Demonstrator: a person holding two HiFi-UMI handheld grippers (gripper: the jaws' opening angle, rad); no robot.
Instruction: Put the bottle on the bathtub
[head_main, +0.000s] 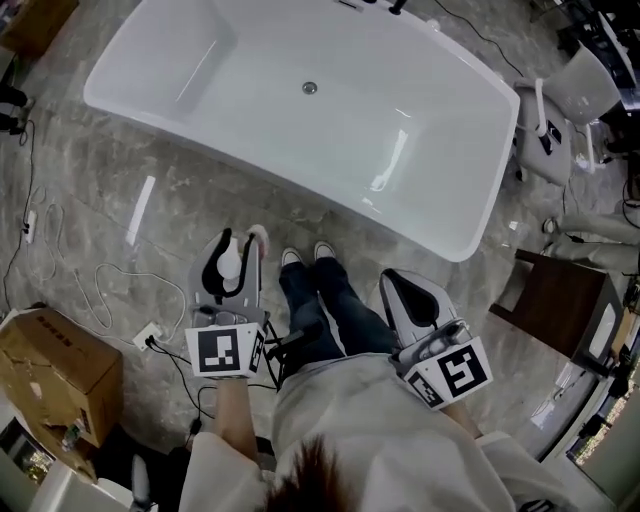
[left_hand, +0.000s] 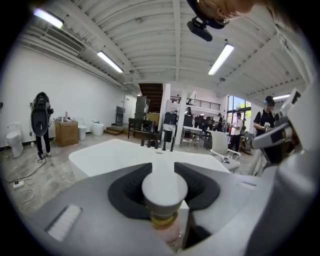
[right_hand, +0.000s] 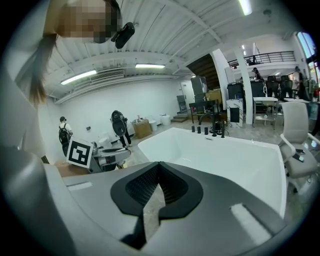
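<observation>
The person stands on the floor (head_main: 120, 200) by the long near side of the bathtub (head_main: 470, 235). Both arms are bent and held low in front of the body. The left gripper (head_main: 238, 250) and the right gripper (head_main: 395, 282) point forward and a little down, toward the tub. The person's shoes (head_main: 305, 255) show between them.

Only the head view shows the shoes and a brown box (head_main: 55, 370) on the floor at the left. The left gripper view shows the bottle (left_hand: 165, 192) up close. It has a white cap (left_hand: 165, 187), a gold ring (left_hand: 164, 219) under the cap and a pink body. The right gripper view shows the dark taps (right_hand: 207, 130) on the far edge of the tub. It also shows the left gripper's marker cube (right_hand: 80, 152) off to the side.

The left gripper is clamped on the bottle, with a black pad on each side of it. The bottle hangs over the floor near the tub, not on it. The right gripper's jaws are closed tip to tip, with nothing held.
</observation>
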